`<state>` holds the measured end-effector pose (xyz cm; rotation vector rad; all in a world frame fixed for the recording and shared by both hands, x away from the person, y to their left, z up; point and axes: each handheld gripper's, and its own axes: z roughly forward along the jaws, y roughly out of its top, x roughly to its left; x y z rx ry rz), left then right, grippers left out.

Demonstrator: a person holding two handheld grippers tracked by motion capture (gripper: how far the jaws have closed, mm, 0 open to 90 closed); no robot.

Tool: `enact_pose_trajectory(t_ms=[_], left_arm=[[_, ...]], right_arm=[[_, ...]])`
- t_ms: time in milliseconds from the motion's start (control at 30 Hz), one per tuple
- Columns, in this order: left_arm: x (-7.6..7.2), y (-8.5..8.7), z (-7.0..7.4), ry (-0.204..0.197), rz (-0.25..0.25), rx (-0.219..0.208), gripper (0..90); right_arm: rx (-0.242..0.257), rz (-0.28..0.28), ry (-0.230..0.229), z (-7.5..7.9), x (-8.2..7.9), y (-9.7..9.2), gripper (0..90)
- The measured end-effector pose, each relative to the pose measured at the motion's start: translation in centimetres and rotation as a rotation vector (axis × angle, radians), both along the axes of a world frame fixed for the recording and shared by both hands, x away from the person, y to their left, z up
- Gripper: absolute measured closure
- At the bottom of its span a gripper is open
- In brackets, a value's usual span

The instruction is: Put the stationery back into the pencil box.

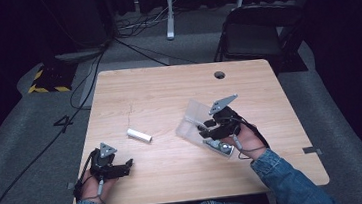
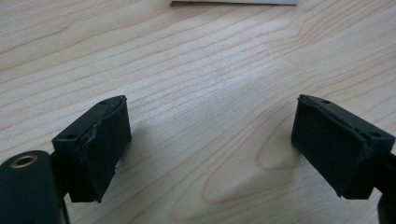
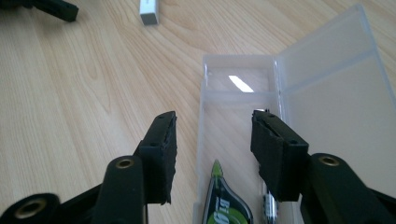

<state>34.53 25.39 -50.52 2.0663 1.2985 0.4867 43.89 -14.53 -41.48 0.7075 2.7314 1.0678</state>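
— Where's the case?
— The clear plastic hinged case (image 3: 243, 116) lies lid-open on the pale wooden desk (image 1: 167, 88), right of centre, under the half-open, empty right gripper (image 3: 212, 140).
— And the left gripper (image 2: 210, 140)?
— Wide open, empty, near-left; small white block (image 1: 139, 135) between.

The person wears blue denim sleeves (image 1: 288, 178), and each black tool, left (image 1: 125, 166) and right (image 1: 204, 128), carries a grey three-cornered plate, brass-ringed screw holes and a thin trailing cable.

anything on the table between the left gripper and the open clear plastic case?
Only the small white rectangular block, seen in the high view, between left gripper and open clear plastic case; otherwise bare wood.
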Motion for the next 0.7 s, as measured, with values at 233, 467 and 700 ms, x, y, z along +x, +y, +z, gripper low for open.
enact_pose_trajectory(t_ms=[233, 467, 700], left_arm=[[-0.2, 0.1, 0.0, -0.003, 0.001, -0.001, 12.3], [-0.2, 0.1, 0.0, -0.003, 0.001, -0.001, 12.3], [-0.1, 0.1, 0.0, -0.004, -0.005, 0.005, 12.3]], right_arm=[[0.016, 0.02, -0.015, 0.5, 0.2, 2.1, 50.5], [0.017, 0.051, -0.014, 0.8, 0.6, 4.9, 50.4], [0.009, 0.073, -0.023, 1.1, 1.1, 7.1, 48.8]])
